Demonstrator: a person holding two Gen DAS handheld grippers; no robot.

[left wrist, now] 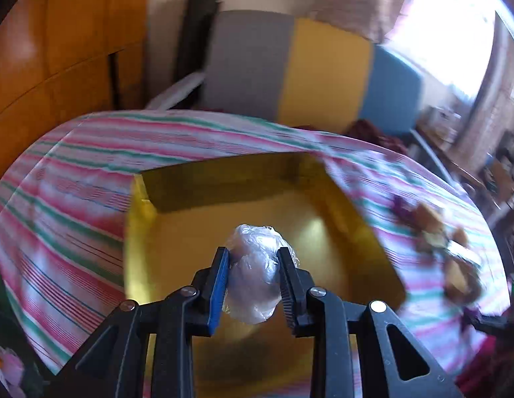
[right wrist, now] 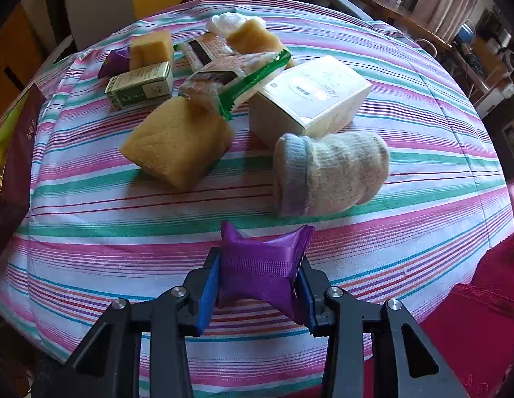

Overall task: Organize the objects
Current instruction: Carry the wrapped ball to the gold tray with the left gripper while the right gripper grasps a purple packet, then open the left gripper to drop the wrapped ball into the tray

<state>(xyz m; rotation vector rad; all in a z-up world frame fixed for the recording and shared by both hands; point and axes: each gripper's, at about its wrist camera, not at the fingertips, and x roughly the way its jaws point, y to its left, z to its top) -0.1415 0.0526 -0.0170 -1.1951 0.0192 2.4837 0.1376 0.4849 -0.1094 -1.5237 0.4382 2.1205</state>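
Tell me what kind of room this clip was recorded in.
Most likely a lived-in home room, not a lab. A striped tablecloth covers the table, a wooden cabinet stands behind it, a curtained window lights the room, and a cluttered shelf lines one wall.

Your left wrist view is strongly motion-blurred: the striped cloth [left wrist: 74,182] and the things at the right edge of the bench are smeared. Only the left tool [left wrist: 253,285] stays sharp. The window [left wrist: 449,33] at the upper right is overexposed and gives white glare. A bright reflection lies inside the yellow box [left wrist: 316,229]. Your right wrist view is sharp, evenly lit by daylight, with soft shadows. Both views curve and darken at the corners.
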